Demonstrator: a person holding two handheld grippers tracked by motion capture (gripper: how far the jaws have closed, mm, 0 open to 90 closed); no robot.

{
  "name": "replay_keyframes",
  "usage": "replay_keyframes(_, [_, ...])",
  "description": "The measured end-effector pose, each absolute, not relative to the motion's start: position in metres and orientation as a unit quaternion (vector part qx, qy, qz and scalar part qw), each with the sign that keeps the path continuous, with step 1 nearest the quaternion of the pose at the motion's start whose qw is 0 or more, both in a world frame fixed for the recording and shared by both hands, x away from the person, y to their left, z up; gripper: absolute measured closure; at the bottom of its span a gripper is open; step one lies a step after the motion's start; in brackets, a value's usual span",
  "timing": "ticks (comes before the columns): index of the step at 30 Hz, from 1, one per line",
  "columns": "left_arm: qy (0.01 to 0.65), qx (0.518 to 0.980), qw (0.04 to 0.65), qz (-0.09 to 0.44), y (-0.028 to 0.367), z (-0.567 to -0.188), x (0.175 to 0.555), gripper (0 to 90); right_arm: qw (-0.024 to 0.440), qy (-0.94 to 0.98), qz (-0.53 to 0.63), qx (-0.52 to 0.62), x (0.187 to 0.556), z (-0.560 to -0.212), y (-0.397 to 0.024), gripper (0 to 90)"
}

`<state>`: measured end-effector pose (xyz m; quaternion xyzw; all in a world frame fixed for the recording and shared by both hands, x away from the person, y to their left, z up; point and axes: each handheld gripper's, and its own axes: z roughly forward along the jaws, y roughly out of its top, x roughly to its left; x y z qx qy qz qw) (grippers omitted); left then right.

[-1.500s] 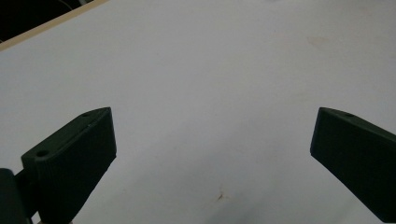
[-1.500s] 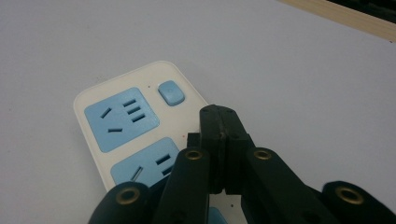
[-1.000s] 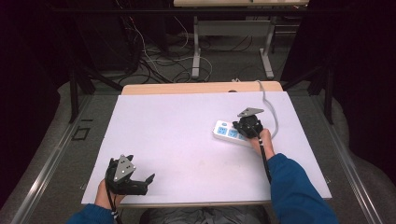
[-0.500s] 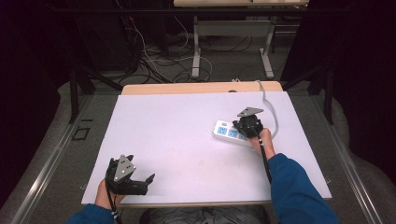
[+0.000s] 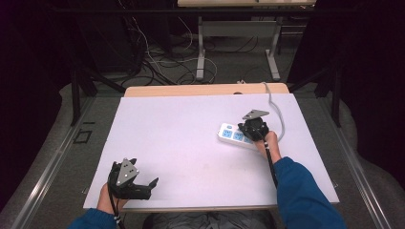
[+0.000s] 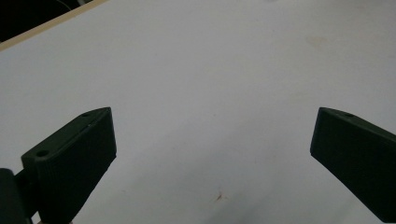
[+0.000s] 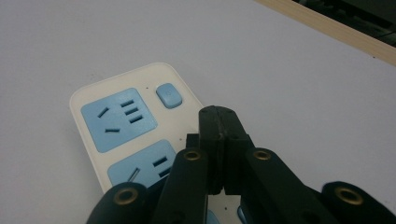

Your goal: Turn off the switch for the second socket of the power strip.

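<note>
From where I stand, there is no writing, brand, number or sign that can be read. The white power strip [image 7: 122, 135] carries blue socket faces and a small blue button, none of them lettered as far as can be seen. The white table [image 5: 191, 138] surface is plain, without any label or printed mark.

One white power strip [image 5: 237, 137] lies near the table's [image 5: 181, 138] right edge, showing two blue sockets [image 7: 117, 117] and one blue switch [image 7: 169, 95]; two grippers, left gripper [image 5: 143, 185] and right gripper [image 5: 250, 131], are present
</note>
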<state>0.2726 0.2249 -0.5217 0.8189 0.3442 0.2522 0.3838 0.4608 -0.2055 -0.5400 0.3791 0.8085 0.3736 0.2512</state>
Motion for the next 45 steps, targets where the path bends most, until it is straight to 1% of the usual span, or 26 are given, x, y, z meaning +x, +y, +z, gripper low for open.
replay_keyframes(8, [0.341,0.819,0.384,0.256,0.225,-0.521,0.273,0.1,0.257,0.798,0.388,0.382,0.459,-0.534,-0.208,88.9])
replay_keyframes(13, [0.34,0.819,0.384,0.258,0.225,-0.521,0.272,0.1,0.249,0.798,0.392,0.383,0.458,-0.532,-0.207,85.2])
replay_keyframes(14, [0.34,0.819,0.384,0.258,0.225,-0.521,0.272,0.1,0.252,0.797,0.39,0.385,0.457,-0.531,-0.206,83.0])
replay_keyframes(17, [0.34,0.819,0.384,0.258,0.225,-0.521,0.272,0.1,0.249,0.798,0.392,0.385,0.457,-0.529,-0.207,80.5])
replay_keyframes(22, [0.341,0.819,0.384,0.257,0.225,-0.521,0.272,0.1,0.246,0.797,0.396,0.383,0.456,-0.524,-0.209,68.1])
replay_keyframes(26, [0.341,0.819,0.384,0.257,0.225,-0.521,0.272,0.1,0.234,0.799,0.404,0.38,0.454,-0.522,-0.21,57.0])
replay_keyframes(29, [0.341,0.818,0.384,0.257,0.225,-0.521,0.272,0.1,0.226,0.8,0.406,0.379,0.453,-0.521,-0.21,45.8])
replay_keyframes(30, [0.341,0.818,0.383,0.259,0.225,-0.521,0.272,0.1,0.226,0.8,0.406,0.379,0.453,-0.521,-0.21,45.8])
replay_keyframes(37, [0.342,0.819,0.382,0.256,0.226,-0.521,0.271,0.1,0.2,0.804,0.414,0.376,0.448,-0.517,-0.214,21.8])
replay_keyframes(38, [0.342,0.819,0.382,0.256,0.226,-0.521,0.271,0.1,0.195,0.805,0.414,0.378,0.447,-0.516,-0.214,16.8])
replay_keyframes(42, [0.342,0.82,0.382,0.256,0.226,-0.521,0.271,0.1,0.189,0.805,0.419,0.374,0.446,-0.515,-0.215,14.0])
replay_keyframes(43, [0.342,0.819,0.382,0.257,0.226,-0.521,0.271,0.1,0.19,0.806,0.419,0.372,0.446,-0.515,-0.215,11.1])
replay_keyframes(44, [0.343,0.819,0.383,0.255,0.225,-0.521,0.271,0.1,0.179,0.81,0.419,0.37,0.446,-0.515,-0.216,5.1])
replay_keyframes(45, [0.342,0.819,0.383,0.257,0.225,-0.521,0.271,0.1,0.179,0.81,0.419,0.37,0.446,-0.515,-0.216,5.1])
